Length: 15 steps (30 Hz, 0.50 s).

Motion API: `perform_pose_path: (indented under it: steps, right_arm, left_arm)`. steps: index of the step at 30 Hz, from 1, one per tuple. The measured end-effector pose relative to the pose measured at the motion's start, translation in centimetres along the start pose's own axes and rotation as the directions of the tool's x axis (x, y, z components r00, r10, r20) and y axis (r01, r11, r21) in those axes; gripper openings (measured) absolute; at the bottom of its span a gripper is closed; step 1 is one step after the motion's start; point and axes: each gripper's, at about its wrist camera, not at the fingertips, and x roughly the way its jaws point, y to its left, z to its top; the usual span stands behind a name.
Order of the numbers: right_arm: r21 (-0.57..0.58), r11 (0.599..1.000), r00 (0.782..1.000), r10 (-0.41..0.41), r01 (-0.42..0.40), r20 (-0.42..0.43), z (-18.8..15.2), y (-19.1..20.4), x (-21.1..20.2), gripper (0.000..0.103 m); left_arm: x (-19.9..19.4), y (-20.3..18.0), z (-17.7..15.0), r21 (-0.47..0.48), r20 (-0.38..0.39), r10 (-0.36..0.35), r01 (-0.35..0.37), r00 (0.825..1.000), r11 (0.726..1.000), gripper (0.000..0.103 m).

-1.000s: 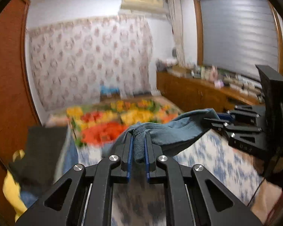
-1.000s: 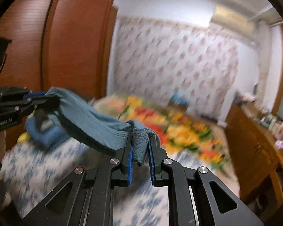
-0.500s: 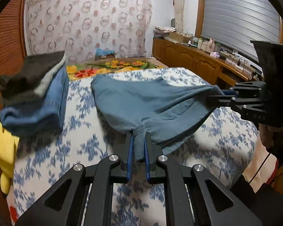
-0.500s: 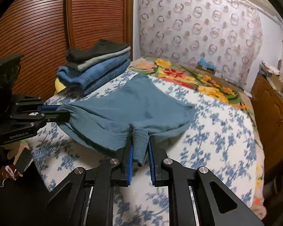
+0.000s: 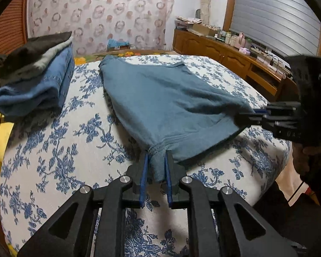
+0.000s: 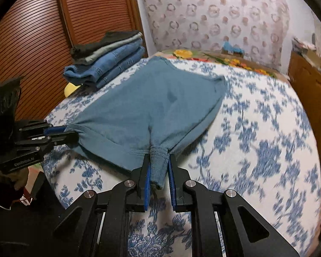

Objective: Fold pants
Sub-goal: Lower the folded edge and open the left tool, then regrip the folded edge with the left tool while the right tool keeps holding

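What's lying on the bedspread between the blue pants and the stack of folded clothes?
Nothing visible. Only bare floral bedspread separates the blue pants from the stack of folded clothes on the left wrist view's left side. The two are apart, not touching.

Both cameras ride low at the near edge of the bed (image 5: pixel 53 156), looking down and across it toward the patterned curtain (image 6: pixel 214 15). The left one angles toward the window side, the right one toward the wooden doors (image 6: pixel 42 32). The 2 views share the blue pants (image 5: pixel 167 98) and the clothes stack (image 6: pixel 109 57), close up.
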Motion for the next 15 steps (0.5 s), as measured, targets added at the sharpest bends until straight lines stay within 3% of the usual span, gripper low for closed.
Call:
perform_pose_path:
  steps: [2, 5, 11, 15]
  right_arm:
    - [0.008, 1.000, 1.000, -0.006, 0.006, -0.007, -0.7, -0.1, 0.7, 0.015]
    - [0.022, 1.000, 1.000, -0.010, 0.011, -0.008, -1.2, -0.3, 0.8, 0.015]
    - [0.038, 0.999, 1.000, -0.025, 0.025, -0.005, -1.9, -0.4, 1.2, 0.015]
    - [0.041, 0.999, 1.000, -0.031, 0.031, 0.005, -2.3, -0.3, 1.3, 0.015]
  left_arm:
    - [-0.2, 0.0, 0.0, -0.009, 0.005, -0.004, 0.004, 1.000, 1.000, 0.023]
    - [-0.2, 0.1, 0.1, -0.013, 0.009, -0.016, 0.016, 1.000, 1.000, 0.045]
    - [0.2, 0.4, 0.2, -0.038, 0.026, 0.007, -0.006, 1.000, 0.999, 0.046]
    - [1.0, 1.0, -0.2, -0.058, -0.001, 0.027, -0.027, 1.000, 0.998, 0.046]
